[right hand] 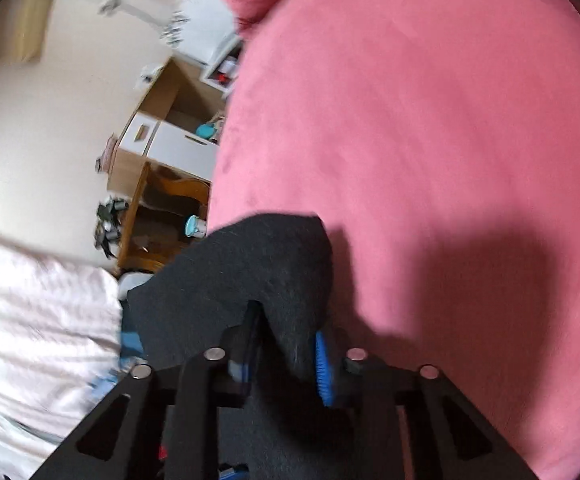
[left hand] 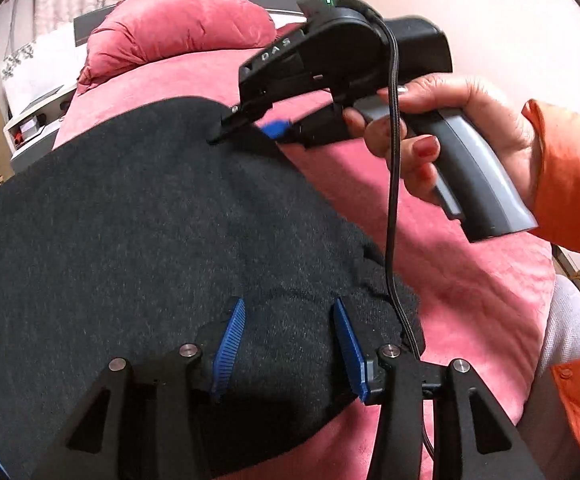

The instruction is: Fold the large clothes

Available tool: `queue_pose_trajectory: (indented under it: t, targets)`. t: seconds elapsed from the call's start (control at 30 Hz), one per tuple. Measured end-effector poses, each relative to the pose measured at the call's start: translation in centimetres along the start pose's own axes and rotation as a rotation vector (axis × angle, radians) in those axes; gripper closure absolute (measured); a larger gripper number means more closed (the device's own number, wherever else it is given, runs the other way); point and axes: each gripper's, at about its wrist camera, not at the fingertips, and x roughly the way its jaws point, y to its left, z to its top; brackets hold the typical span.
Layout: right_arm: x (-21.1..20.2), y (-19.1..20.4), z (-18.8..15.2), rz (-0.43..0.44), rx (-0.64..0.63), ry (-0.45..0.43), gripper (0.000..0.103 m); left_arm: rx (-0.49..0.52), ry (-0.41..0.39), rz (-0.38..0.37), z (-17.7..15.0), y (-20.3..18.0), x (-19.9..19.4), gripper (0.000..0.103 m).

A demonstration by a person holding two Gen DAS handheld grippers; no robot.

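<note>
Fold looked barely started: the dark sweater (left hand: 150, 220) lay spread on the pink bed (left hand: 470, 280), right hand-held gripper (right hand: 286, 352) clenched on its corner, left hand-held gripper (left hand: 286, 344) spread wide above the near edge.

Black frames, 2 blue ribbed fingers (left hand: 229, 350), orange sleeve (left hand: 574, 184).

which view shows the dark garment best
The left wrist view: the dark garment spreads across the pink bed. The right wrist view shows only a blurred bunch between the right gripper's fingers.
</note>
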Motion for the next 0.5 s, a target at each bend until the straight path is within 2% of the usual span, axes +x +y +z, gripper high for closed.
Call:
queue_pose_trajectory:
  t: [0.07,0.1,0.13,0.17,0.23,0.3,0.37,0.43,0.5]
  targets:
    - [0.4,0.6,-0.3,-0.072,-0.079,-0.012,0.080,0.018,-0.015,0.014,-0.9,-0.8,0.3,0.055]
    - [0.9,-0.1,-0.4,-0.084,-0.069,-0.010,0.079,0.043,-0.028,0.029,-1.2,-1.1,0.3,0.055]
    - [1.2,-1.1,-0.5,-0.066,-0.038,-0.017,0.075,0.058,-0.038,0.039,-2.5,-2.1,-0.8,0.055]
    - [1.1,-1.5,-0.5,-0.059,-0.022,-0.024,0.068,0.065,-0.046,0.046,-2.8,-2.4,-1.2,0.055]
    - [0.4,-2.2,-0.9,-0.050,-0.012,-0.047,0.062,0.051,-0.061,0.036,-3.2,-2.4,-2.3,0.055]
    - [-1.5,-1.1,-2.0,-0.131,-0.034,-0.115,0.056,0.030,-0.070,0.022,-3.7,-1.6,-3.5,0.052]
    - [-4.0,-0.4,-3.8,-0.179,-0.047,-0.195,0.056,-0.003,-0.095,0.035,-4.2,-0.6,-5.0,0.050]
    - [-6.2,0.9,-6.7,-0.165,-0.096,-0.257,0.056,-0.078,-0.115,0.085,-4.3,1.1,-6.1,0.050]
    - [-7.3,2.0,-9.7,-0.158,-0.152,-0.265,0.059,-0.153,-0.116,0.112,-4.6,3.0,-6.6,0.050]
